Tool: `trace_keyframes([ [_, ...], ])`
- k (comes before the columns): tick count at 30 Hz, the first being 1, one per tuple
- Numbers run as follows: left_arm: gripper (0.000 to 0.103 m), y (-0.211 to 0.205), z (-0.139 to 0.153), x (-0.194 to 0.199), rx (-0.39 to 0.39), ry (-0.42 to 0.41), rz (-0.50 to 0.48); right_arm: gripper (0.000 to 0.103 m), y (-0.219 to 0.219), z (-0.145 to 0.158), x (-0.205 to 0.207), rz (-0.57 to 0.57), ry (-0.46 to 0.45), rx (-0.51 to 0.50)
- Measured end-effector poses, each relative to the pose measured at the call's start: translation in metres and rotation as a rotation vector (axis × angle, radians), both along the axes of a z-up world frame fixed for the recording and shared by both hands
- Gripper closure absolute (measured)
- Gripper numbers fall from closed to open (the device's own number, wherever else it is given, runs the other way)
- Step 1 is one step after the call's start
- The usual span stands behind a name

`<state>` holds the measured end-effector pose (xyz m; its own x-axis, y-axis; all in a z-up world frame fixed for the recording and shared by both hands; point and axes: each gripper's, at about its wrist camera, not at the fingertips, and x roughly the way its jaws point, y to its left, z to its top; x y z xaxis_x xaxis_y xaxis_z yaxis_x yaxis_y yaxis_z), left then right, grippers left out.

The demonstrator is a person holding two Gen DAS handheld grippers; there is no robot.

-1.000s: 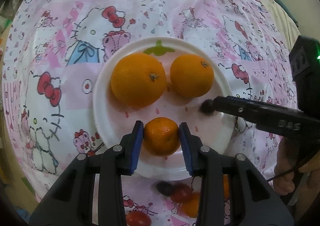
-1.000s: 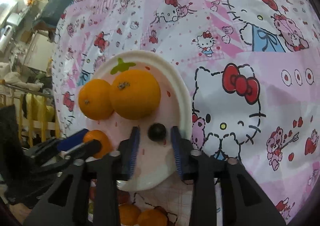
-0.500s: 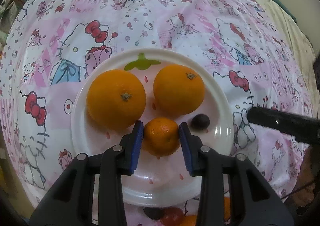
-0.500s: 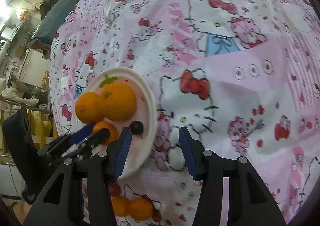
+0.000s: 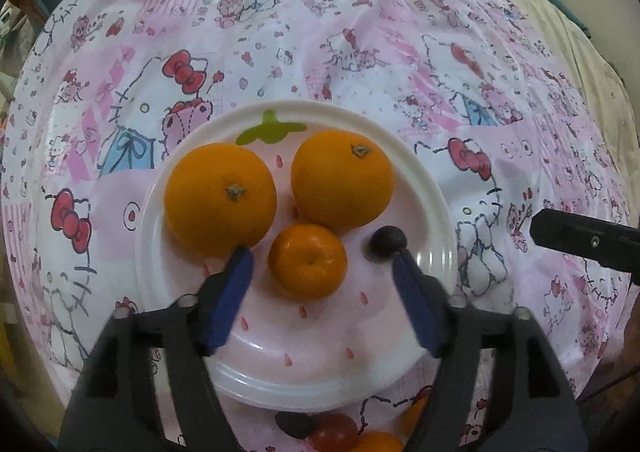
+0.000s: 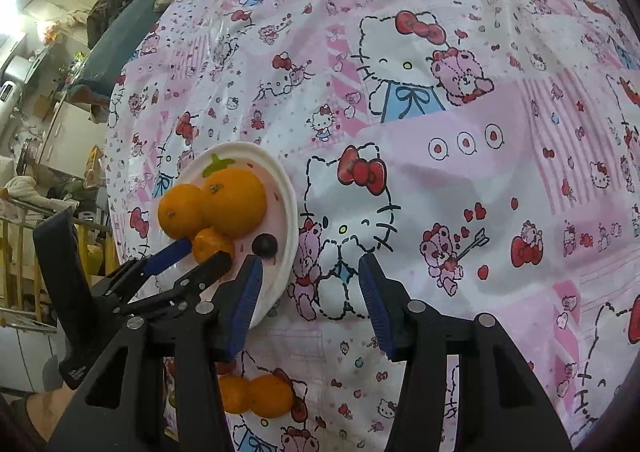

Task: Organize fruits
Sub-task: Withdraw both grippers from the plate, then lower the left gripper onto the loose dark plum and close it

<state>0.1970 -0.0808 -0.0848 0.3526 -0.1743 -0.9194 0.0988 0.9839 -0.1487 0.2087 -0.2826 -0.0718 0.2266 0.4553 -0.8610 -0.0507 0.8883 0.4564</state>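
A white plate (image 5: 436, 208) (image 6: 286, 188) on the pink cartoon-print cloth holds two large oranges (image 5: 220, 198) (image 5: 342, 180), a small mandarin (image 5: 307, 261) (image 6: 212, 244) and a dark grape (image 5: 387, 242) (image 6: 264, 245). My left gripper (image 5: 322, 256) is open, its jaws wide on either side of the mandarin and clear of it. My right gripper (image 6: 310, 266) is open and empty over the cloth just right of the plate; its finger (image 5: 580, 238) shows at the right edge of the left wrist view.
Loose fruit lies on the cloth in front of the plate: two mandarins (image 6: 256, 396), a red tomato (image 5: 334, 438) and a dark grape (image 5: 294, 424). Room clutter and a wooden rail (image 6: 16, 236) lie beyond the table's left edge.
My left gripper opened and let go of the mandarin on the plate beside the oranges. My right gripper left the grape on the plate, opened wider and drew back to the right.
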Motion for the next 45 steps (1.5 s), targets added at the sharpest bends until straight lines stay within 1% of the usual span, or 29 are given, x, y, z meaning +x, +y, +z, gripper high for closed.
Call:
trace_keyframes([
  [2,0.024,0.002,0.005,-0.001,-0.007,-0.012,0.009,0.050,0.002,0.004,-0.002,0.008,-0.011,-0.009],
  [4,0.023,0.004,0.010,-0.003,-0.020,-0.013,0.016,0.050,0.003,0.006,-0.002,0.010,-0.021,-0.007],
  [6,0.023,0.005,0.014,-0.007,-0.030,-0.020,0.018,0.045,0.005,0.008,-0.003,0.010,-0.025,-0.009],
  [8,0.023,0.007,0.020,-0.013,-0.030,-0.037,0.020,0.036,0.009,0.012,-0.005,0.024,-0.034,0.000],
  [10,0.023,0.010,0.027,-0.020,-0.031,-0.058,0.025,0.035,0.013,0.016,-0.008,0.034,-0.051,-0.010],
  [12,0.023,0.015,0.035,-0.026,-0.018,-0.082,0.035,0.029,0.016,0.020,-0.011,0.037,-0.069,-0.018],
  [14,0.023,0.021,0.043,-0.032,0.005,-0.111,0.057,0.014,0.019,0.020,-0.015,0.030,-0.077,-0.061],
  [15,0.023,0.025,0.047,-0.036,0.003,-0.125,0.066,0.013,0.019,0.020,-0.016,0.027,-0.080,-0.073],
  [17,0.023,0.033,0.053,-0.040,0.001,-0.136,0.078,0.013,0.021,0.020,-0.020,0.032,-0.079,-0.066],
  [20,0.023,0.044,0.062,-0.048,0.042,-0.157,0.125,0.013,0.022,0.024,-0.027,0.023,-0.085,-0.070],
  [22,0.023,0.050,0.067,-0.051,0.055,-0.159,0.140,0.013,0.023,0.026,-0.034,0.016,-0.089,-0.087],
  [26,0.023,0.060,0.078,-0.059,0.040,-0.171,0.164,0.013,0.027,0.036,-0.049,0.018,-0.108,-0.093],
  [28,0.023,0.062,0.083,-0.064,0.045,-0.176,0.159,0.013,0.028,0.042,-0.058,0.013,-0.134,-0.122],
  [32,0.023,0.073,0.090,-0.078,0.047,-0.184,0.176,0.013,0.023,0.037,-0.075,0.004,-0.115,-0.123],
  [36,0.023,0.084,0.085,-0.090,0.036,-0.151,0.202,0.013,0.018,0.029,-0.090,-0.004,-0.083,-0.096],
  [40,0.023,0.093,0.074,-0.101,0.042,-0.113,0.224,0.013,0.015,0.030,-0.103,-0.033,-0.098,-0.105],
  [43,0.023,0.099,0.062,-0.104,0.063,-0.076,0.232,0.013,0.010,0.027,-0.108,-0.060,-0.105,-0.066],
  [45,0.023,0.101,0.055,-0.105,0.057,-0.054,0.237,0.013,0.009,0.023,-0.108,-0.073,-0.098,-0.061],
])
